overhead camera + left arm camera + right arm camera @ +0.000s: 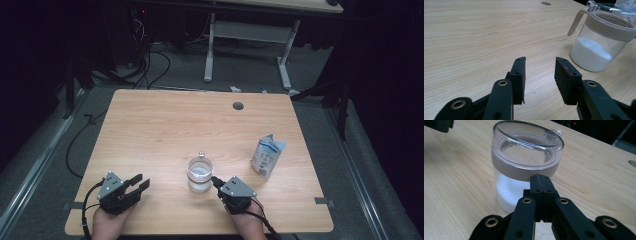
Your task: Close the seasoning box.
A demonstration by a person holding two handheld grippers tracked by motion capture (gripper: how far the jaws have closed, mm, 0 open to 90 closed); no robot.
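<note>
Approach step: right gripper (541, 178) closed, empty, just before lidded sugar jar (524, 170); left gripper (540, 67) half-open, empty; next, open to grasp.

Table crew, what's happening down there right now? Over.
Left gripper jaws open, nothing between them. Right gripper jaws shut, empty, tips at the jar of white powder. White pouch stands clear. Nothing in the way.

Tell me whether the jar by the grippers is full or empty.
Partly full: the jar holds white powder in roughly its bottom part, clear glass above, standing upright with its lid on.
</note>
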